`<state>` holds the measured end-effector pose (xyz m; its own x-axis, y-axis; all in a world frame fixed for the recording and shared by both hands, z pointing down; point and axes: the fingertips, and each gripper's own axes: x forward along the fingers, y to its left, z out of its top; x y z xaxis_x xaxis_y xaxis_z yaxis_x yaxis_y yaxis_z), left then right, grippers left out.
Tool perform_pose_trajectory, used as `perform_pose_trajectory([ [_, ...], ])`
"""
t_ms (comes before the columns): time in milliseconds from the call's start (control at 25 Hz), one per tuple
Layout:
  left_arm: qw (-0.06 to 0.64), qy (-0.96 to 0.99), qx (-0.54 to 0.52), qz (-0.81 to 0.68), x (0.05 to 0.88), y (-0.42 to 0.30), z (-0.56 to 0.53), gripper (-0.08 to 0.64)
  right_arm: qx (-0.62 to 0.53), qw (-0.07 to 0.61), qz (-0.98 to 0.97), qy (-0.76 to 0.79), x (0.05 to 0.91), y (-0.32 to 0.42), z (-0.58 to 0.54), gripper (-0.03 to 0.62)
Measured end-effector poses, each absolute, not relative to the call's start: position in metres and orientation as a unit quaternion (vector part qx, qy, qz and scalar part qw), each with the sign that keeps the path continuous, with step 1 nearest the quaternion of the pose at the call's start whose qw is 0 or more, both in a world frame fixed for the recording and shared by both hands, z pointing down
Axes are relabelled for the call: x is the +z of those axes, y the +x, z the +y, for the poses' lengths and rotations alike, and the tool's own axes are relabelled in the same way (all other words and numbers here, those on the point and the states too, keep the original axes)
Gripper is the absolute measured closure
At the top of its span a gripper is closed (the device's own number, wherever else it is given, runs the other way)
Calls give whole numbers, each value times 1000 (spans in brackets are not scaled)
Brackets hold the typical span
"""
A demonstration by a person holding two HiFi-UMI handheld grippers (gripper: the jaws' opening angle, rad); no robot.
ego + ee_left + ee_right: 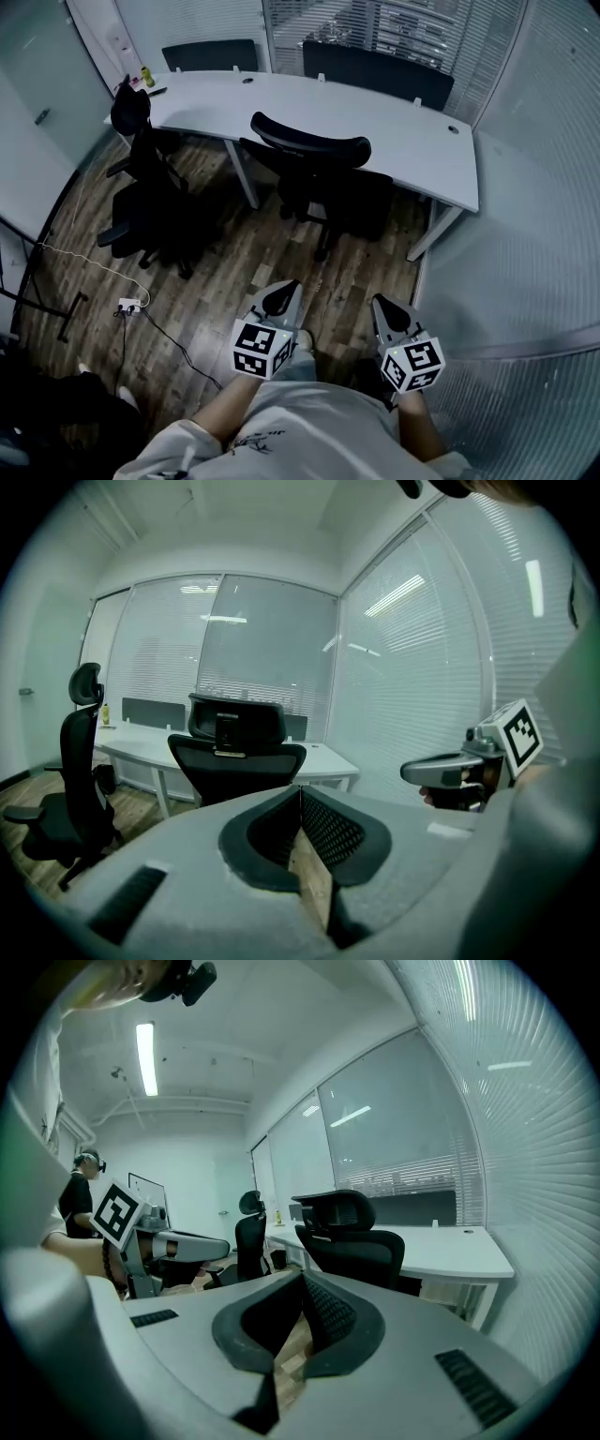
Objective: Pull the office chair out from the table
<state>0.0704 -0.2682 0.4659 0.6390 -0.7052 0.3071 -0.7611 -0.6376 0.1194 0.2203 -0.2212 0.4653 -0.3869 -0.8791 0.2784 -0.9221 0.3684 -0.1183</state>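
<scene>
Head view: the chair (314,173) sits tucked against the surface (412,131), its backrest (314,148) toward the person and well apart from both tools. The left tool (281,300) and right tool (389,314) are each clenched on nothing and point at the chair. Likely risks: meeting the backrest with jaws unopened would only shove it further under. A one-sided grip could swivel the seat instead of rolling it. A crooked pull could run it into the second chair (141,206) or over the power strip (130,305).
</scene>
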Motion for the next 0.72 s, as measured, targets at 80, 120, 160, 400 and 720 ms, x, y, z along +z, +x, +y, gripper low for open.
perform_pose_trajectory([
  [80, 118, 898, 115, -408, 463, 65, -291, 548, 126, 83, -820, 552, 462, 218, -242, 584],
  [120, 115, 898, 114, -408, 462, 63, -301, 548, 125, 83, -820, 553, 461, 216, -253, 584],
  [160, 114, 899, 114, -408, 462, 60, -312, 548, 123, 83, -819, 554, 461, 215, -262, 584],
  [400, 110, 905, 118, -394, 463, 52, -363, 546, 123, 77, -813, 563, 460, 206, -316, 584],
  [720, 111, 905, 120, -392, 462, 48, -413, 524, 113, 80, -806, 576, 447, 212, -357, 584],
])
